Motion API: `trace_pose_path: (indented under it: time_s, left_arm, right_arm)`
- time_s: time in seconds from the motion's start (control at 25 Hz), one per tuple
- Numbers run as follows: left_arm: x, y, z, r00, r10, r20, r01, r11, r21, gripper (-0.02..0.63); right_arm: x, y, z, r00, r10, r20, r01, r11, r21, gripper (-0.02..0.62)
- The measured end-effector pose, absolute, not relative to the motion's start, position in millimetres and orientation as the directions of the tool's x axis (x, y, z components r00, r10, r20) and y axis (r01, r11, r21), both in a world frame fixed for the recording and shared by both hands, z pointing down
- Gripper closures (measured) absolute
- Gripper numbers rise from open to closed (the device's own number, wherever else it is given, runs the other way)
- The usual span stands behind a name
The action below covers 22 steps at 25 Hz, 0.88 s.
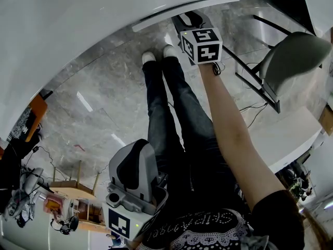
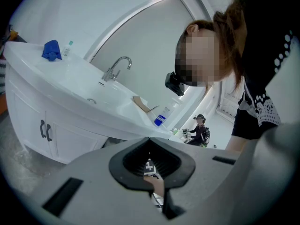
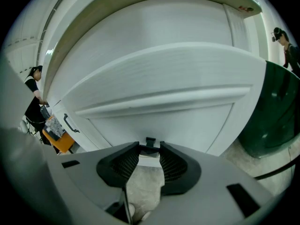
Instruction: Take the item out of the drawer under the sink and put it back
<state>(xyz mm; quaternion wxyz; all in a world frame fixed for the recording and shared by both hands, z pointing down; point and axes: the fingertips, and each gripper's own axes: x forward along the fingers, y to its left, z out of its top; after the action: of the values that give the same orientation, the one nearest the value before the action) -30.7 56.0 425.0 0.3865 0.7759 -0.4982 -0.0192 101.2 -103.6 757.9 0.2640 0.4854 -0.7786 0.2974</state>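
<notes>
Two grippers working at the closed drawer under the sink

On the near left, the left gripper (image 2: 149, 138) is hanging with its jaws closed on nothing. At the far right, the right gripper (image 3: 150, 147) is pointing at the white drawer front (image 3: 154, 111), its jaws standing open on either side of the small black handle (image 3: 150, 141). The item itself is not showing.

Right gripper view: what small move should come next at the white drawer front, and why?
Probably close the tongs of the right gripper on the small black handle of the white drawer front. The tongs stand apart with the handle at their tips, and the drawer looks shut, so nothing can come out yet.
</notes>
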Motion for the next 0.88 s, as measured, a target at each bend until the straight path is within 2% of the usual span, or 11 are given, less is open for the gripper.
trace_pose_path:
  time_s: [0.88]
  left_arm:
    - [-33, 61, 425, 0.496, -0.794, 0.352, -0.757, -0.197, 0.623, 0.601]
  right_arm:
    - [112, -64, 759, -0.378, -0.588, 0.715, -0.917, 0.345, -0.201, 0.446]
